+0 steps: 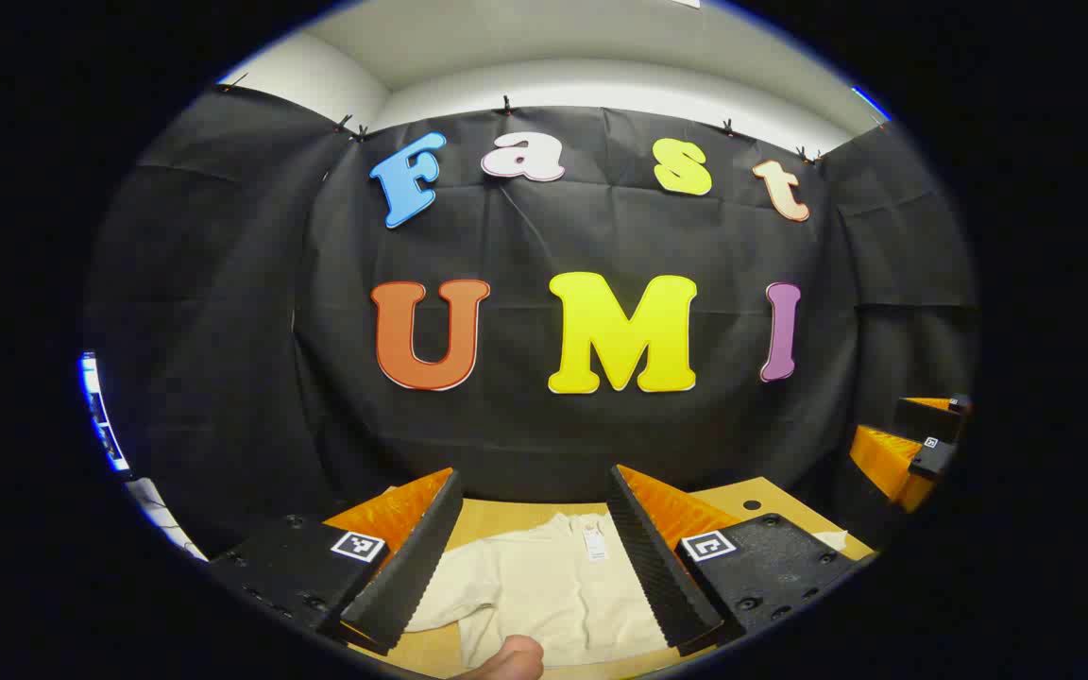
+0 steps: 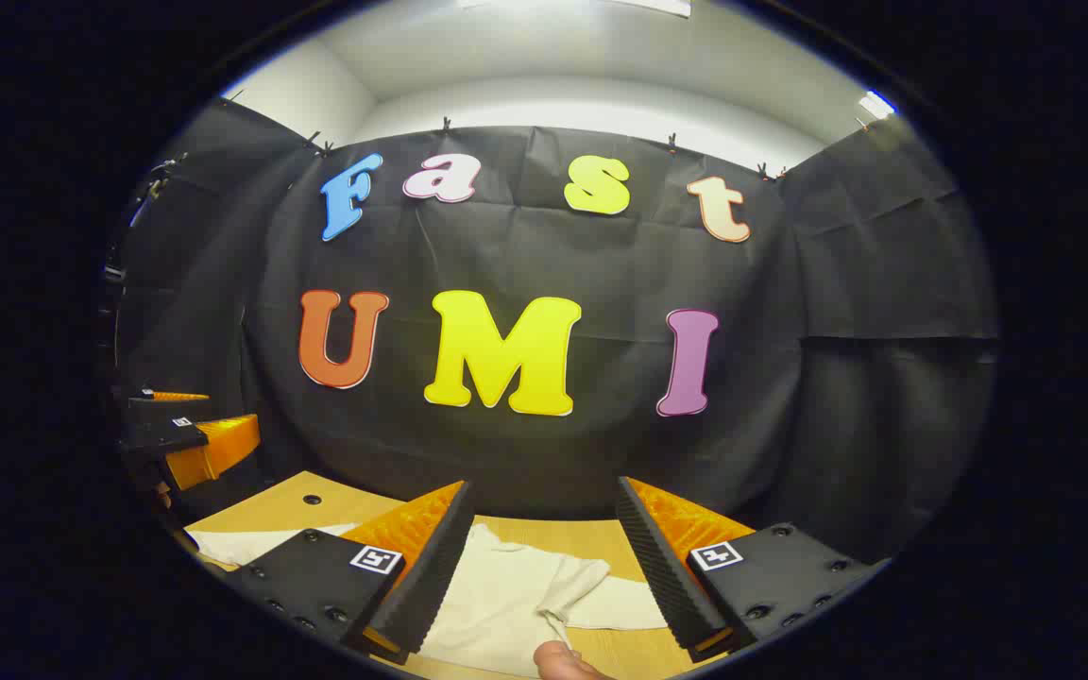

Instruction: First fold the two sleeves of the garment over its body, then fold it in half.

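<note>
A: Item one, garment (image 1: 544,586)?
B: Cream knit, lay flat on the desk (image 1: 506,518) below and ahead of both hand-held grippers. In the left gripper view its collar and tag sat between the fingers, with one sleeve (image 1: 445,590) spread out past the near finger. In the right gripper view the other sleeve (image 2: 591,586) lay out to the side, creased and partly doubled on itself, not over the body.

A: Item two, left hand-held gripper (image 1: 535,557)?
B: Jaws stood wide apart, holding nothing, raised above the cloth.

A: Item three, right hand-held gripper (image 2: 544,567)?
B: Same: spread wide, nothing held, hovering above the sleeve.

A: Step in hand?
B: By my judgement, the sleeve folds; neither sleeve lay across the body, and no half fold showed.

A: Next move's requirements?
B: Probably lowering each gripper to a sleeve end, pinching one layer only, and carrying it inward across the chest without dragging the body.
</note>
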The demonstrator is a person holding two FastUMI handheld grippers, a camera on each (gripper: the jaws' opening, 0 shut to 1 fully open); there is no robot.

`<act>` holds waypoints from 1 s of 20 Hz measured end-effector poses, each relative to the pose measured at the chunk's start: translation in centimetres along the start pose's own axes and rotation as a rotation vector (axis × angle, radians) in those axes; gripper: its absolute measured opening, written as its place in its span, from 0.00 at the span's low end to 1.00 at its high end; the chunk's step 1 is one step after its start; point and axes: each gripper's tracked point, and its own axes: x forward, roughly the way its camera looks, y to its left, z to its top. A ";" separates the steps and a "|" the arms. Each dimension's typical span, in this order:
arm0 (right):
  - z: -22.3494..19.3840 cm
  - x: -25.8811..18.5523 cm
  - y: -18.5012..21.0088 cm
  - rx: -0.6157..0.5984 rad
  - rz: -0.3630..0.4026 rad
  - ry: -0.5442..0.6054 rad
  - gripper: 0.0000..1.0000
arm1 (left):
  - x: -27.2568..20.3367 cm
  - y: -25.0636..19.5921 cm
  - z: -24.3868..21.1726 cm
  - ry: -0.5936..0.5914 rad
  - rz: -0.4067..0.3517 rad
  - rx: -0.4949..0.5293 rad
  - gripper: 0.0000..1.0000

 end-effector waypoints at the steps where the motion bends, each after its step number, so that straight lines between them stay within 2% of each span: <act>1: -0.1 -0.1 0.4 0.004 0.016 0.004 0.94 | 0.0 -0.4 -0.3 0.009 -0.003 0.003 0.98; 5: -0.4 -0.6 0.9 -0.032 0.051 -0.007 0.94 | -0.2 -1.1 -0.4 0.003 -0.004 0.027 1.00; 6: -0.5 -0.5 1.2 -0.036 0.061 -0.008 0.94 | -0.2 -1.2 -0.5 0.005 -0.008 0.026 0.98; 11: -1.2 -0.6 1.7 -0.028 0.090 -0.003 0.94 | 0.0 -1.9 -1.8 0.040 -0.022 0.041 0.98; 17: -1.5 -0.2 0.9 -0.023 0.078 0.001 0.94 | 0.2 -2.2 -2.0 0.044 -0.035 0.047 0.98; 20: -1.8 0.5 -1.0 0.001 0.041 0.015 0.94 | 0.4 -2.4 -1.9 0.042 -0.034 0.045 0.98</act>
